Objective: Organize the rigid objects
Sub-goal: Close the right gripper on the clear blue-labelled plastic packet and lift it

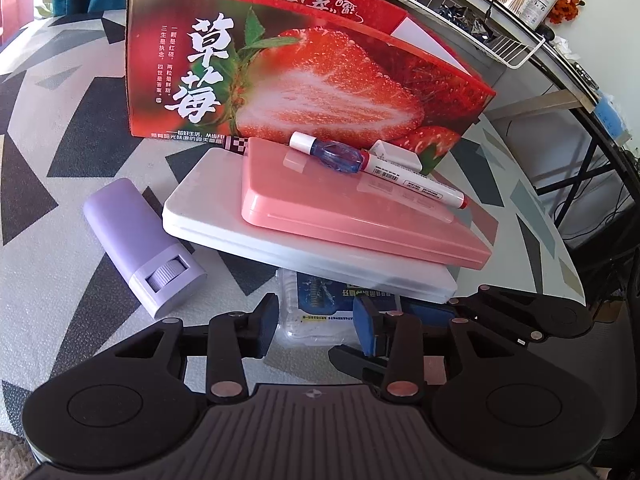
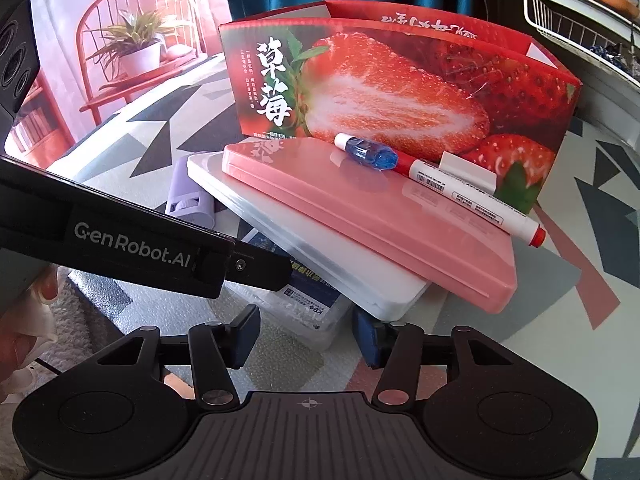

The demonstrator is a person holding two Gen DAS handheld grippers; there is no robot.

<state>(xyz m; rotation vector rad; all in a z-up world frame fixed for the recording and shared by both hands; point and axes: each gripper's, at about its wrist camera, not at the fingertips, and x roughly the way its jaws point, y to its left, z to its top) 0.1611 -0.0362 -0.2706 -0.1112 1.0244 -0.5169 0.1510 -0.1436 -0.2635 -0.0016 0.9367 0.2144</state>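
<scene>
Grippers poised low over a stack of flat cases on a patterned desk.

The left hand-held gripper (image 1: 316, 322) has its blue-padded jaws apart, either side of a clear plastic box with a blue printed label (image 1: 320, 312); the pads do not press it. The right hand-held gripper (image 2: 306, 332) also stands apart, at that box's near corner under the stack. On the clear box rests a flat white plastic case (image 1: 208, 216), and on that a flat pink plastic case (image 1: 340, 216), both tilted. Across the pink case lies a white marker with a red cap (image 1: 416, 180), beside a small blue-and-white correction tape (image 1: 328, 154). A lilac plastic stick container (image 1: 140, 240) lies left of the stack. Behind stands an open red strawberry-printed cardboard box (image 1: 304, 80). The desk (image 1: 60, 140) bears a grey, black and white triangle pattern.
</scene>
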